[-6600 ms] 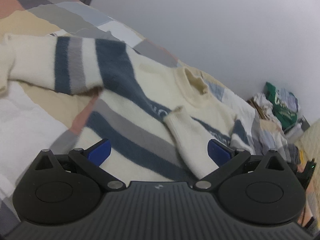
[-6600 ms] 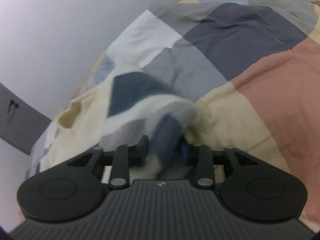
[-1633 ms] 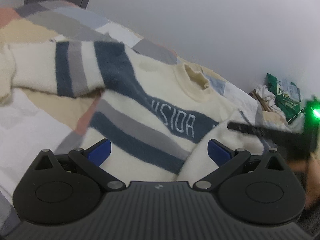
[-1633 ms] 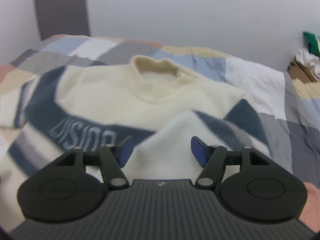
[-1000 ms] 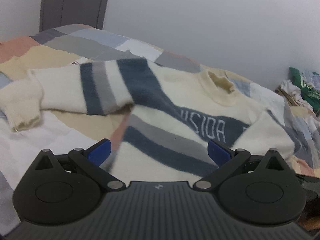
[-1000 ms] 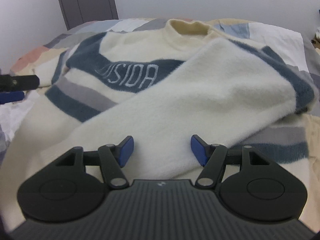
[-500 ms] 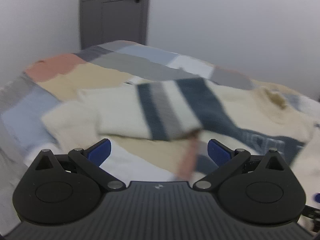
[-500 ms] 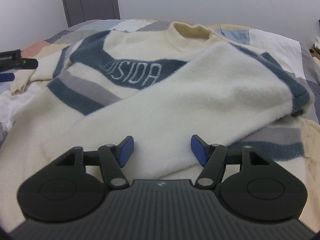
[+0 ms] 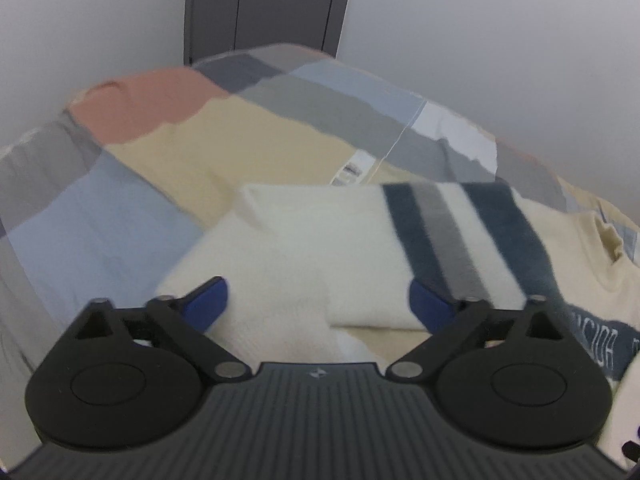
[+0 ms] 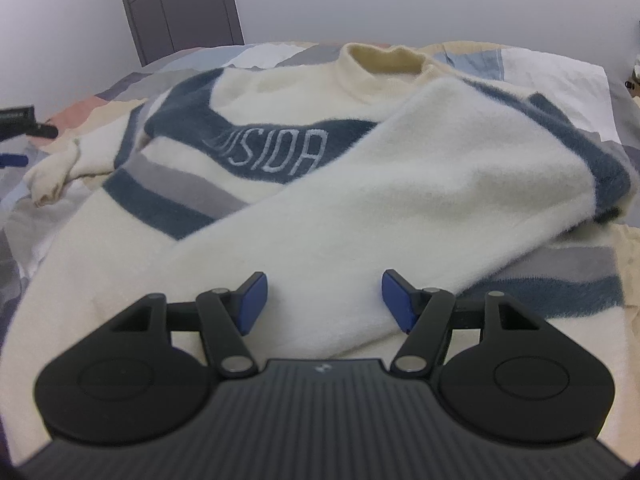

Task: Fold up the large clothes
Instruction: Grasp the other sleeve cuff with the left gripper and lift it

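Left wrist view: the left gripper, blue pads just narrowing but released, frames the sweater's fuzzy cream sleeve near the patchwork quilt's left edge. The right gripper, also released, straddles the other sleeve folded across the chest.

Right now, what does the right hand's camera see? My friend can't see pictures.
A fluffy cream sweater with blue and grey stripes lies on a patchwork bed, one sleeve folded across it. The right gripper hangs open over that sleeve.
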A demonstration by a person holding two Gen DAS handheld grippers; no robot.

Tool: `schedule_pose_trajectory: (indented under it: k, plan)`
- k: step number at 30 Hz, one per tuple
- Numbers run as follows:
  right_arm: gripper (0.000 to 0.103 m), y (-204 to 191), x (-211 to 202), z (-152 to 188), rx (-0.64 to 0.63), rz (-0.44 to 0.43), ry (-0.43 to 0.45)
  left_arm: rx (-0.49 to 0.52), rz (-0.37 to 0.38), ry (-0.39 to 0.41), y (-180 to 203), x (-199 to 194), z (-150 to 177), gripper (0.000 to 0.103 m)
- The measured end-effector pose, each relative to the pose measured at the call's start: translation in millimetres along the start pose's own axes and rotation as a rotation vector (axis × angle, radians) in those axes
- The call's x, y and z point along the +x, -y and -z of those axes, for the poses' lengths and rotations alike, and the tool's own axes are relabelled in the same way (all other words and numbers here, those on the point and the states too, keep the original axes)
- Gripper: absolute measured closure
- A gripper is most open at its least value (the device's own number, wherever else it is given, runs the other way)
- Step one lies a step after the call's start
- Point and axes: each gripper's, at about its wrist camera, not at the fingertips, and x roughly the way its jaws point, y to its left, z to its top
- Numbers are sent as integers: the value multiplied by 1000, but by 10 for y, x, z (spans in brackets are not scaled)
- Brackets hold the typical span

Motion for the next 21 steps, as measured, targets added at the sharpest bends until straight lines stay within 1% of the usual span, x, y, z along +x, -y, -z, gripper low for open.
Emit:
schedule_pose_trajectory:
  k: [2, 4, 6, 7, 9, 10, 12, 14, 15, 16, 17, 19, 20, 21]
  plan:
    - [38, 11, 18, -2, 8, -1, 1, 13, 25, -4, -33, 48, -4, 19]
    - [38, 15, 24, 0, 8, -1, 3, 33, 40, 0, -43, 90, -9, 21]
    - [38, 14, 26, 0, 0, 1, 3, 58, 38, -18, -12, 173, 21, 28]
    - [37, 17, 30, 1, -5, 1, 3, 75, 22, -32, 16, 222, 47, 33]
    - [35, 13, 42, 4, -7, -2, 4, 120, -35, -69, 87, 337, 121, 35]
    - [33, 10, 52, 3, -9, -3, 4, 153, -79, -88, 137, 388, 162, 36]
    - [31, -8, 69, 0, -14, -3, 7, 221, -156, -104, 237, 465, 240, 42]
    - [31, -29, 82, -3, -26, 2, 8, 272, -235, -93, 328, 487, 277, 66]
    - [31, -40, 84, -4, -32, 5, 8, 260, -248, -79, 338, 460, 272, 72]
    - [31, -46, 85, -7, -36, 7, 9, 228, -250, -66, 326, 412, 257, 88]
    - [31, -48, 85, -12, -35, 7, 8, 198, -251, -51, 322, 355, 243, 93]
    - [31, -47, 82, -18, -27, 5, 6, 173, -263, -2, 327, 231, 221, 95]
    - [32, -41, 76, -21, -21, 3, 7, 160, -267, 36, 343, 135, 216, 95]
    - [33, -36, 69, -23, -16, 3, 8, 138, -255, 60, 361, 54, 192, 95]
